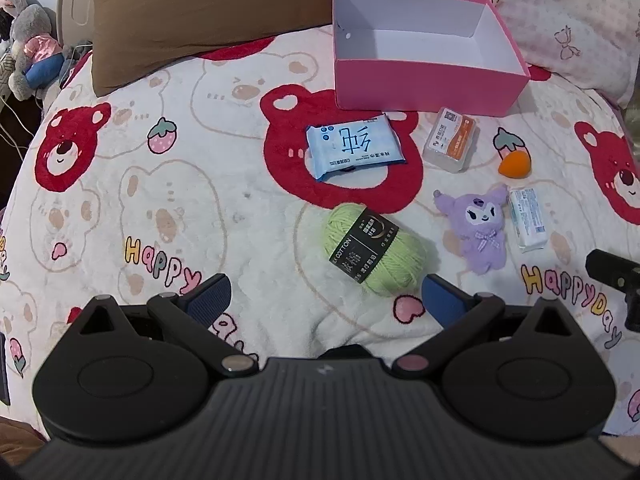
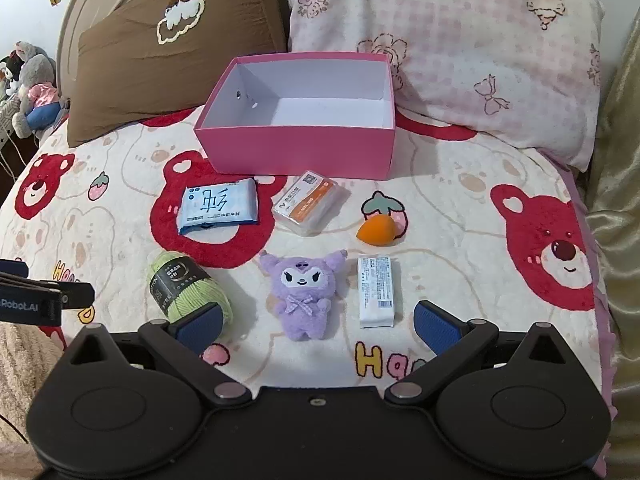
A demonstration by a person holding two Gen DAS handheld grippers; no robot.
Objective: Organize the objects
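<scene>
Six small things lie on the blanket (image 2: 460, 216) before the pink box (image 2: 296, 152): wipes (image 2: 218, 206), case (image 2: 308, 202), sponge (image 2: 378, 230), yarn (image 2: 188, 290), plush (image 2: 304, 292), packet (image 2: 376, 290). Left gripper (image 1: 326, 300) and right gripper (image 2: 316, 320) hover spread wide, holding nothing.

The left gripper (image 1: 326, 300) has a matte black body, ribbed with fine lengthwise grooves on the central housing behind the fingers, with a small pale emblem at the middle; to either side of it sits a rounded black lobe with a raised oval disc; two angled black link arms run forward from silver round pivot caps; the fingers (image 1: 210, 300) wear dark blue pads. The right gripper (image 2: 316, 326) is built alike, its fingers (image 2: 436, 326) blue-padded with fine ribbing; a small screw sits at the centre behind them; triangular cut-outs mark the outer lobes.
</scene>
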